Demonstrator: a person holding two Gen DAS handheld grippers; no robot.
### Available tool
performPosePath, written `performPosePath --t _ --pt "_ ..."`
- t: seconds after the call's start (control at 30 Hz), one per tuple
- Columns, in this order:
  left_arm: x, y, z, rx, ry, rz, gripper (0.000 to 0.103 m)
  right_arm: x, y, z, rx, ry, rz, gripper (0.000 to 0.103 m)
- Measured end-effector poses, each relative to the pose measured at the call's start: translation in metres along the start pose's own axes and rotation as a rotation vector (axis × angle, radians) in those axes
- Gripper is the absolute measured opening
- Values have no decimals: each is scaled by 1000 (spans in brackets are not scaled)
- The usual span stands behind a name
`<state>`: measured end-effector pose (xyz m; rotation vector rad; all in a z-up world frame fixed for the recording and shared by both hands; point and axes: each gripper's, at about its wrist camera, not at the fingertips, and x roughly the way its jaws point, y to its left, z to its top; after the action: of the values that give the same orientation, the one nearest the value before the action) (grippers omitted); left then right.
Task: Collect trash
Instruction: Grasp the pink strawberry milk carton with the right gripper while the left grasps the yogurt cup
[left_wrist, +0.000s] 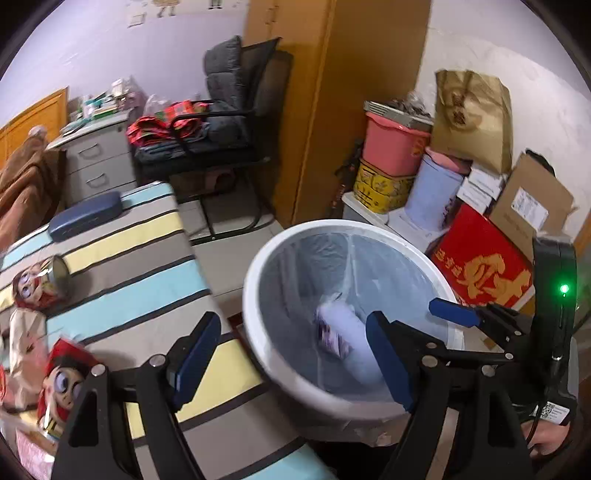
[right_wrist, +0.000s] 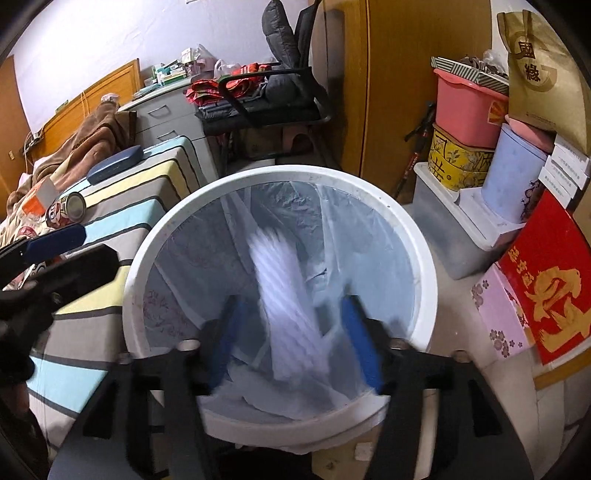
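A white round trash bin (right_wrist: 147, 254) with a clear liner stands beside the striped table (left_wrist: 147, 266). A blurred white-and-purple wrapper (right_wrist: 284, 295) is inside the bin, below my right gripper (right_wrist: 295, 339), which is open over the bin's mouth. The wrapper also shows in the left wrist view (left_wrist: 340, 332), as does the bin (left_wrist: 255, 280). My left gripper (left_wrist: 291, 358) is open and empty, over the table edge and the bin's rim. The right gripper's fingers (left_wrist: 454, 314) reach over the bin from the right. Cartoon-printed cans (left_wrist: 40, 284) and wrappers (left_wrist: 62, 384) lie on the table.
A dark blue case (left_wrist: 85, 216) lies at the table's far end. A black chair (left_wrist: 221, 122) and grey drawers (left_wrist: 96, 162) stand behind. Boxes, a pink tub (left_wrist: 395, 144), a red box (left_wrist: 484, 269) and a paper bag (left_wrist: 472, 118) are stacked at the right.
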<state>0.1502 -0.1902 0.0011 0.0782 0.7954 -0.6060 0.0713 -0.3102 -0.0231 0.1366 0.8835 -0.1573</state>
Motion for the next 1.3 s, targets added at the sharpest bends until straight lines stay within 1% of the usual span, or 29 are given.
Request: performPosePath --t 0.1,0.2,0.3,0.4,0.5,0.57,0.67,0.77,0.87,0.9,1.0,1.1,1.23,1.3 --pt "-14 12 -5 -20 -17 31 83 -6 7 0 -3 -13 4 66" --pt "-33 23 -13 -43 -40 38 83 -16 18 -2 -19 -41 11 66" --pt "-53 37 -22 -61 -71 82 83 -23 28 -2 -19 -68 32 66" --pt "-73 55 -32 -96 -86 111 84 -31 42 -3 -28 -91 64 66" --pt "-92 76 -44 -123 -102 171 85 -36 58 -5 -54 -109 104 66" --pt "-104 88 -51 -134 -109 196 87 -38 71 -7 -74 -118 136 66" --pt "-119 109 -63 -172 -108 232 87 -41 88 -9 -100 -132 183 66" --pt "-132 126 -76 -195 -105 285 87 -42 104 -12 -126 -141 221 66" --pt "-146 147 -90 -226 -111 306 87 -42 119 -16 -167 -148 248 66" --pt "-151 153 -96 -233 -107 313 88 -42 125 -18 -181 -149 253 66" --pt "-162 171 -111 -259 -109 329 95 -40 143 -23 -222 -148 279 66" --pt "-169 187 -123 -284 -86 343 96 -38 161 -28 -264 -139 327 66" --pt "-171 211 -139 -345 -49 359 96 -34 188 -33 -321 -121 381 66" --pt "-172 220 -147 -353 -30 393 96 -33 203 -35 -358 -121 406 66"
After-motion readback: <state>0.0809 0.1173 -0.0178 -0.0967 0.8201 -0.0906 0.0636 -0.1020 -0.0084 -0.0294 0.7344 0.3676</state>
